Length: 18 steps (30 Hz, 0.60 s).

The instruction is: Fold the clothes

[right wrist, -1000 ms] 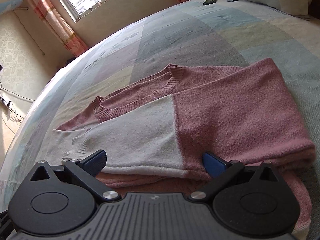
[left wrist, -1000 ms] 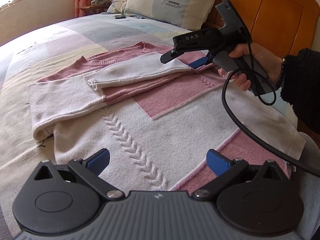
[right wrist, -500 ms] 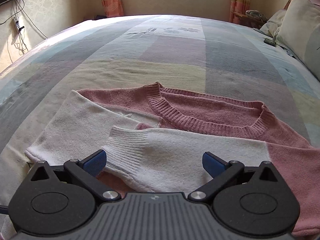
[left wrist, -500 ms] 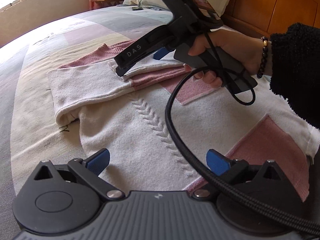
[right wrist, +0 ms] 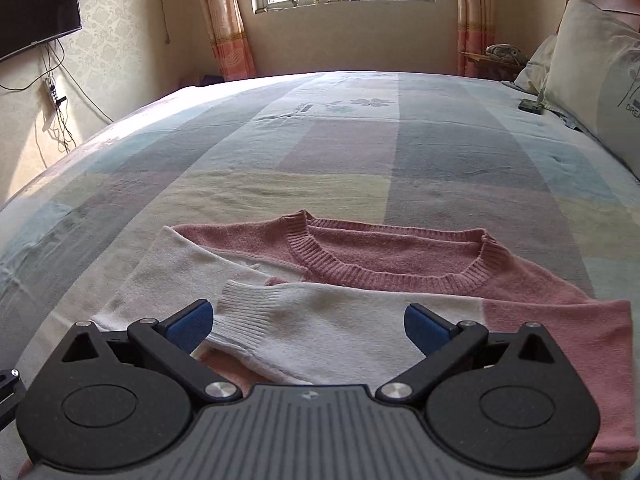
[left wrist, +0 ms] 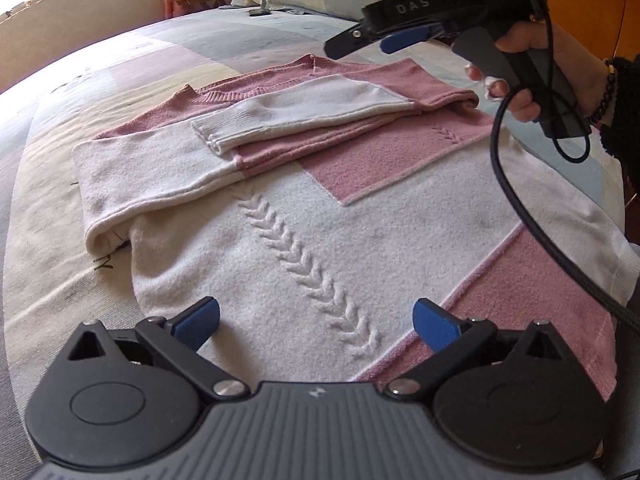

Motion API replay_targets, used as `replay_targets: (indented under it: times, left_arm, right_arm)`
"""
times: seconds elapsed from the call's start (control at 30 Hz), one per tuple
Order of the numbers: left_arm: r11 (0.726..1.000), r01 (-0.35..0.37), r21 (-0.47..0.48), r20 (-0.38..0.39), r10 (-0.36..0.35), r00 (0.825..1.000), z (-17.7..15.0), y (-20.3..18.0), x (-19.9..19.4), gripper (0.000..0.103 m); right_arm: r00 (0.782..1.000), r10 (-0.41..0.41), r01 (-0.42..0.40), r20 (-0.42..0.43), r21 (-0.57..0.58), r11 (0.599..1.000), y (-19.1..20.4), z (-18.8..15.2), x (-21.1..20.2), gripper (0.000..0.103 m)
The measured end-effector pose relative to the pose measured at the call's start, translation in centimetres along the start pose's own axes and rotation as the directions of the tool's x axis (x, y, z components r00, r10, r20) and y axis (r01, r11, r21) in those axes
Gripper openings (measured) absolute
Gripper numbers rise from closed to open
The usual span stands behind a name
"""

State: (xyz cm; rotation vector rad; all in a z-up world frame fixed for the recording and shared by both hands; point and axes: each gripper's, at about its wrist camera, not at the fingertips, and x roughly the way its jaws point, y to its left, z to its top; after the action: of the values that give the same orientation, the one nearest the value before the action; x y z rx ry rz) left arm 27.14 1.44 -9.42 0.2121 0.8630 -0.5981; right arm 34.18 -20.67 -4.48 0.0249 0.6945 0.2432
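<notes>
Your left gripper [left wrist: 316,322] hangs wide open, empty, over the sweater's [left wrist: 320,240] hem on the bed [right wrist: 320,152]. Your right gripper [right wrist: 306,326], also wide and empty, hovers above the folded-in sleeves [right wrist: 340,320]. Sleeves look done; next, likely pinch the hem and fold it toward the collar [right wrist: 392,256].

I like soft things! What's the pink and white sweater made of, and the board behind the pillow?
The sweater looks like soft knitted yarn, maybe wool or acrylic: fuzzy surface, ribbed collar, raised braid pattern. The headboard looks like glossy varnished wood: orange-brown panels with a shine.
</notes>
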Motion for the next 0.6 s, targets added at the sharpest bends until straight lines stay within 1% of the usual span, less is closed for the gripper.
replay_targets:
  times: [0.07,0.13,0.17,0.3,0.43,0.53,0.6]
  left_arm:
    - [1.0,0.007,0.007,0.003,-0.007,1.0,0.2,-0.3,0.1,0.102]
    - [1.0,0.012,0.015,0.004,-0.012,1.0,0.3,-0.7,0.2,0.102]
    - [1.0,0.015,0.018,0.005,-0.015,1.0,0.4,-0.8,0.3,0.102]
    - [0.999,0.026,0.033,0.006,-0.026,1.0,0.6,-1.5,0.6,0.102]
    - [0.999,0.028,0.045,-0.011,-0.027,1.0,0.8,-1.8,1.4,0.102]
    - [0.999,0.029,0.04,-0.011,-0.029,1.0,0.9,-1.8,1.8,0.102]
    - [0.999,0.031,0.039,-0.01,-0.031,0.999,1.0,-1.8,1.9,0.102]
  right_arm:
    - [0.997,-0.072,0.072,0.005,0.01,0.997,-2.8,-1.2,-2.6,0.103]
    - [0.987,-0.158,0.158,0.001,0.026,0.987,-5.8,-2.6,-4.9,0.103]
    - [0.983,-0.186,0.186,-0.007,0.043,0.982,-7.0,-3.3,-5.5,0.103]
    - [0.965,-0.257,0.261,-0.052,0.133,0.956,-11.4,-6.2,-6.6,0.103]
    - [0.941,-0.321,0.337,-0.104,0.217,0.916,-15.7,-9.2,-7.7,0.103]
    - [0.945,-0.303,0.324,-0.122,0.247,0.913,-16.3,-10.1,-6.6,0.103]
    - [0.931,-0.335,0.36,-0.141,0.229,0.904,-16.3,-10.3,-5.5,0.103]
